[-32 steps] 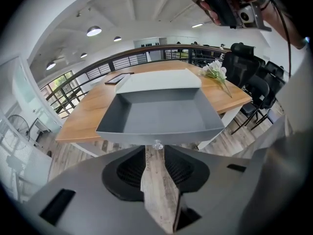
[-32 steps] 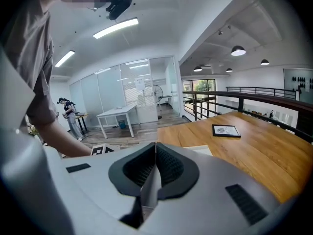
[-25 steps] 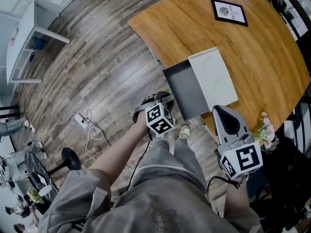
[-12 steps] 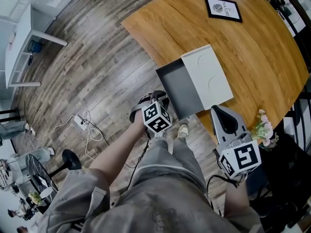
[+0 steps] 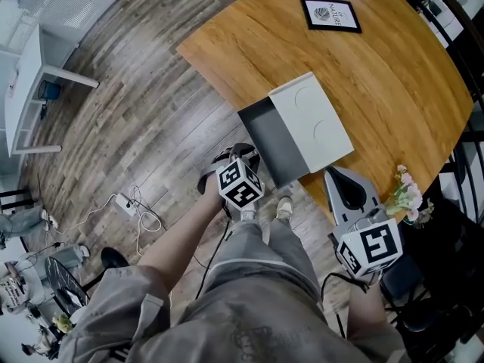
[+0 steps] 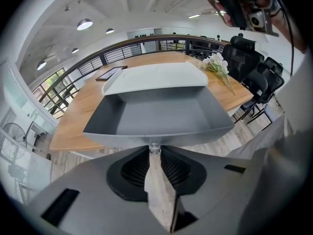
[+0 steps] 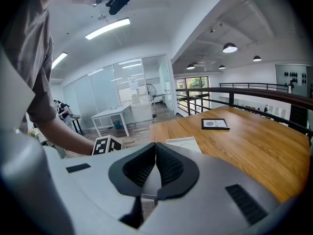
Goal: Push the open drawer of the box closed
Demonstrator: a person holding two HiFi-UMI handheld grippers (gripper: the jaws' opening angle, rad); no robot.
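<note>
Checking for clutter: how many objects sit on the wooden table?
3: white box with open grey drawer at the near edge, black-framed picture at the far side, pale flower bunch right. Parts of the wooden table are hidden.

One curved wooden table [image 5: 393,74] carries one flat white box [image 5: 311,123] with one grey open drawer [image 5: 265,138], one black-framed picture [image 5: 330,15] and one bunch of pale flowers [image 5: 404,195]. There are two grey handheld grippers: one left gripper [image 5: 239,153], one right gripper [image 5: 344,175]. On the plank floor [image 5: 151,89] there is one white power strip [image 5: 123,203] and one white desk [image 5: 26,74], and beyond the table at least two black office chairs [image 6: 254,77].
</note>
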